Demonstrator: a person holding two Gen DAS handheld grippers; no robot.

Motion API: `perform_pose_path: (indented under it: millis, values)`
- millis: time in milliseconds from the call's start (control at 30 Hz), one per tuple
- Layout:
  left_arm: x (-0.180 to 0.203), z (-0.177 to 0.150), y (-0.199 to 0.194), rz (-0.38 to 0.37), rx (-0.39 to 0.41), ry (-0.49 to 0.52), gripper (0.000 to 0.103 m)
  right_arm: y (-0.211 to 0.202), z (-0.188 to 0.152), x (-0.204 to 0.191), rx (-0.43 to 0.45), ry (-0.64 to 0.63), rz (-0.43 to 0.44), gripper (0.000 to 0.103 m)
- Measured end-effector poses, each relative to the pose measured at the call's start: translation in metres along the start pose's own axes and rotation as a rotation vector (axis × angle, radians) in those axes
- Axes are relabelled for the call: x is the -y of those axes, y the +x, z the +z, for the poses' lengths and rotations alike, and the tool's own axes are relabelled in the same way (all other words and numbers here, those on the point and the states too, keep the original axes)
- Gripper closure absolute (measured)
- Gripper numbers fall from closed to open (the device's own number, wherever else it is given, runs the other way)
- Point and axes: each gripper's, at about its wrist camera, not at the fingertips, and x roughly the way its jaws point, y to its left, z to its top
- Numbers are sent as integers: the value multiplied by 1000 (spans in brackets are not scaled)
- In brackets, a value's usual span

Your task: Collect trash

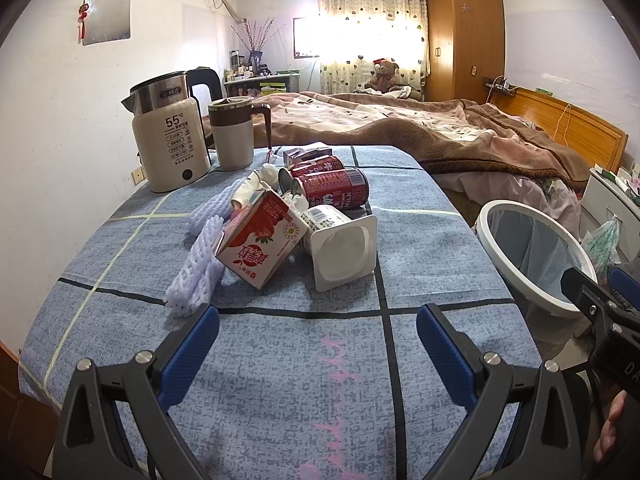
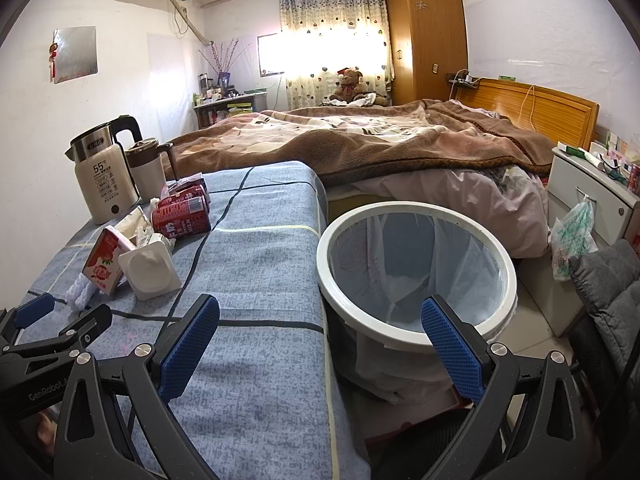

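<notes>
Trash lies in a pile on the blue checked tablecloth (image 1: 280, 360): a red and white milk carton (image 1: 260, 240), a white yogurt cup (image 1: 340, 246) on its side, two red drink cans (image 1: 332, 188), white foam fruit nets (image 1: 196, 280) and crumpled tissue (image 1: 272, 174). My left gripper (image 1: 318, 328) is open just short of the pile, nothing between its fingers. My right gripper (image 2: 320, 320) is open too, straddling the table edge and the white-rimmed bin (image 2: 416, 268) lined with a clear bag. The carton (image 2: 102, 264), cup (image 2: 150, 266) and cans (image 2: 182, 214) show at the left of the right wrist view.
A cream electric kettle (image 1: 168, 136) and a brown-lidded mug (image 1: 234, 136) stand behind the pile. A bed with a brown blanket (image 1: 440, 128) lies beyond the table. A white bedside cabinet (image 2: 588, 192) with a hanging plastic bag (image 2: 572, 236) and a grey chair (image 2: 608, 300) sit right of the bin.
</notes>
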Motion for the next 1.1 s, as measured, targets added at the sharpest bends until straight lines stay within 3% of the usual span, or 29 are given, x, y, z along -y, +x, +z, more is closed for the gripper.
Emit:
perform_pose_path:
  millis: [400,600,700,867,1100]
  values:
    - [-14,-1,4,10,-9,-13,3,4,2,-4,-10,-12,3,2]
    - [-34,-4,4,34,-14,27,3,7,8,-17,5,-37,57,2]
    - [-55,-8,3,23,-13,2,12,14,13,-28,9,-55,104,2]
    - [-95,-4,11,-26,-48,-67,13,35,18,-56,-39,-88,247,12]
    - [-128,-1,26,-93,-64,-108,12,71,23,-103,-106,-152,389,12]
